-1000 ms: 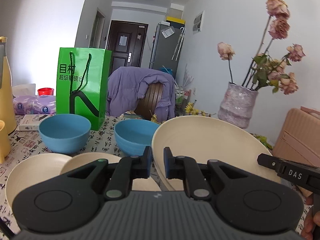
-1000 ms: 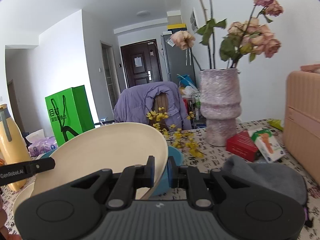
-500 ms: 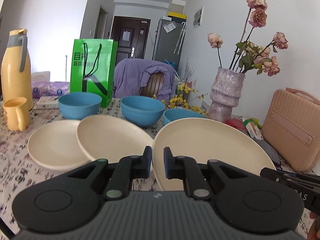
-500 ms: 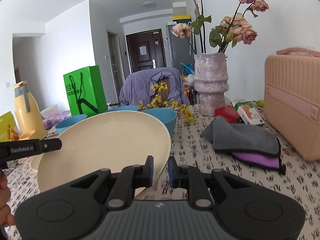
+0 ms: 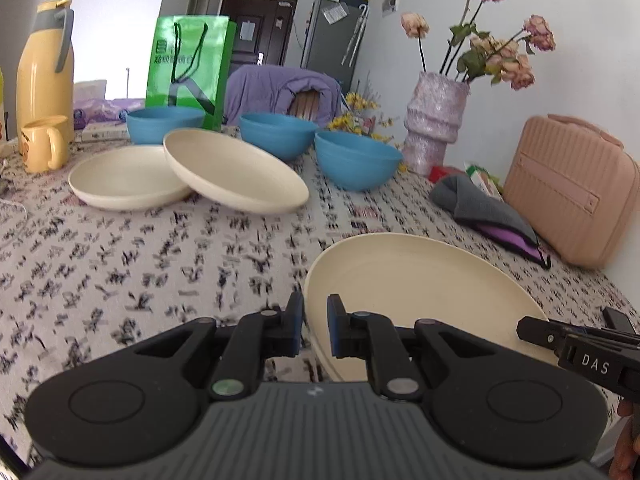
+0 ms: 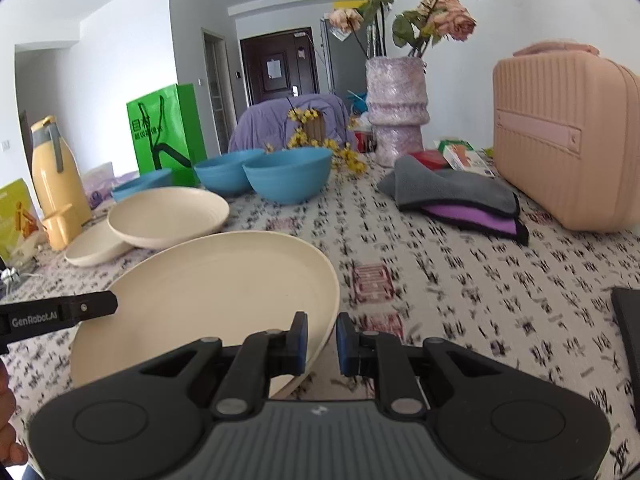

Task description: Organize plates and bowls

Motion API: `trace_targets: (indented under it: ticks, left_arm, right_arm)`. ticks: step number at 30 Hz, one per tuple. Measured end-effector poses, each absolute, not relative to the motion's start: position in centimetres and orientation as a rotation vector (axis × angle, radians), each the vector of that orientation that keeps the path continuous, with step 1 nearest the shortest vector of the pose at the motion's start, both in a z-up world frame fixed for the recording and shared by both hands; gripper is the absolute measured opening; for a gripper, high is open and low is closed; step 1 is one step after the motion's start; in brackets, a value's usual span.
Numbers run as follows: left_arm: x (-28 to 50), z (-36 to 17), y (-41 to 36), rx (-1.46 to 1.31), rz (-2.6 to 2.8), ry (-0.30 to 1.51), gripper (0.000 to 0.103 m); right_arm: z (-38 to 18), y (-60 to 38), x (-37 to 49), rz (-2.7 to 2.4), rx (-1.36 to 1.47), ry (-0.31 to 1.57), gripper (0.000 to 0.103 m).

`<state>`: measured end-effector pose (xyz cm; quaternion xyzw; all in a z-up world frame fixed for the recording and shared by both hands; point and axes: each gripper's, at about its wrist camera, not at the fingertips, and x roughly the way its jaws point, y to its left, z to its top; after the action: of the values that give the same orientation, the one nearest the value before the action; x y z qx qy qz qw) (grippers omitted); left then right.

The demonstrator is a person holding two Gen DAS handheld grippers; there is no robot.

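While both tongs (image 5: 311,322) (image 6: 321,340) pinch 1 cream plate (image 5: 420,284) | 3 blue bowls (image 5: 356,160), 2 plates (image 5: 236,172) beyond

Bowls (image 5: 276,135) behind plates (image 5: 234,174)

You can read "DAS" in white on the right tool (image 5: 592,360) at the left view's right edge. "GenRobot.AI" stands on the left tool (image 6: 56,314) in the right view. The green bag (image 5: 188,68) at the table's far edge carries white Chinese characters, too blurred to read.
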<state>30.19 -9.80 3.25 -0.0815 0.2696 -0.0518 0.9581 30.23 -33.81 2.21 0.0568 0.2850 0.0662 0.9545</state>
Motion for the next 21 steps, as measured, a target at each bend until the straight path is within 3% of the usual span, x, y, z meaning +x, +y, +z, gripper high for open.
trace_targets:
  ticks: [14,16,17,18,20,21]
  left_arm:
    - [29.5,1.8,-11.0,-0.093,-0.111,0.561,0.016]
    - [29.7,1.8,-11.0,-0.092,-0.131,0.579,0.037]
    - [29.8,1.7,-10.9,-0.103,-0.133,0.59,0.055]
    - [29.7,1.7,-10.8,-0.114,-0.131,0.592,0.064]
    - [29.2,1.9,-10.3,-0.116,-0.128,0.563,0.068]
    - [28.9,2.0,-10.1,-0.103,-0.122,0.55,0.078]
  right_arm:
    - [0.3,-34.7,30.2,0.121,0.116,0.616,0.017]
    - [0.3,-34.6,30.3,0.122,0.116,0.613,0.018]
    - [0.3,-34.6,30.3,0.124,0.117,0.611,0.018]
    - [0.3,-34.6,30.2,0.123,0.12,0.609,0.021]
    - [0.4,-34.7,29.9,0.125,0.123,0.6,0.033]
    - [0.5,-34.8,29.6,0.122,0.122,0.585,0.037]
